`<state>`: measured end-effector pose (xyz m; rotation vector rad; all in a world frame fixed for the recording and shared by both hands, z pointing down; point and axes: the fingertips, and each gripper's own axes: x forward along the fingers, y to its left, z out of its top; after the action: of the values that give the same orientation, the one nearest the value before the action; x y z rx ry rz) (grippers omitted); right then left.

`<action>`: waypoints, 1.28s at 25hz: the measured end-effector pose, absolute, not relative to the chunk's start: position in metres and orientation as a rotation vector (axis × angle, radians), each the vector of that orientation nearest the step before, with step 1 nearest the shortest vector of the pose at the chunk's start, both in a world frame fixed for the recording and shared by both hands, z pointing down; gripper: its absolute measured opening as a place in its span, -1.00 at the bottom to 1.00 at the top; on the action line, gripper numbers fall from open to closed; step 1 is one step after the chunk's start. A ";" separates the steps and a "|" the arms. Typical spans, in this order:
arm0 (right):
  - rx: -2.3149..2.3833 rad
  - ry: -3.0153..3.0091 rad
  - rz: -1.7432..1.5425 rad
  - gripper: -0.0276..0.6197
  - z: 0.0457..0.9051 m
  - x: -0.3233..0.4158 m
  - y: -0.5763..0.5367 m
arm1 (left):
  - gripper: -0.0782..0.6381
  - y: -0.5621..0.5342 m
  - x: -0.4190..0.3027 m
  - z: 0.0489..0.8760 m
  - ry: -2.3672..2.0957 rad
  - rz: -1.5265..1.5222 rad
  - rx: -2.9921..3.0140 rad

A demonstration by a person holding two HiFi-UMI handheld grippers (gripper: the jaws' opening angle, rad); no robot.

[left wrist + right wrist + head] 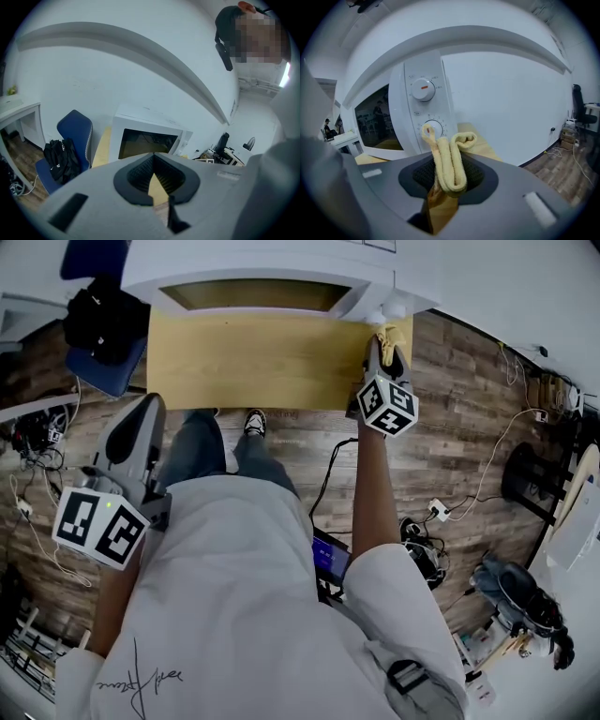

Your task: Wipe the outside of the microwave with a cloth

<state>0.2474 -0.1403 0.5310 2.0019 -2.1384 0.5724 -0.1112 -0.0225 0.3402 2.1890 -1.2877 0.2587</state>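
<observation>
Right gripper (pixel 448 183) clamped on one cloth (pixel 451 161) before microwave (pixel 401 123): two dials (pixel 423 89), print unreadable. Left gripper (pixel 153 177) closed, empty.

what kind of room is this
Likely an office or lab workspace, not a kitchen: the microwave sits on a plain wooden table, a blue office chair stands beside it, and cables trail across the wood floor.

No lettering, brand or number can be read. A cursive scrawl is printed on the white shirt (pixel 234 615), illegible. Fine markings are set round the dials (pixel 423 89) of the microwave (pixel 412 119), too small to read. Black-and-white square patterns are borne by the left marker cube (pixel 99 526) and the right marker cube (pixel 386 407).
</observation>
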 end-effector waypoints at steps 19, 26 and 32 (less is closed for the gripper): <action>1.980 -2.143 0.641 -0.57 0.539 0.209 -0.154 | -0.79 -0.018 -0.111 0.343 -1.265 0.268 2.196; 1.987 -2.151 0.686 -0.57 0.540 0.187 -0.154 | -0.79 -0.013 -0.119 0.342 -1.281 0.253 2.185; 2.139 -2.115 0.863 -0.57 0.543 0.187 -0.154 | -0.79 -0.010 -0.122 0.344 -1.283 0.243 2.177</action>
<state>0.1868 -0.1540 0.5429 2.1385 -2.1154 0.8626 -0.1223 -0.0102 0.3436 2.1770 -1.2832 0.2431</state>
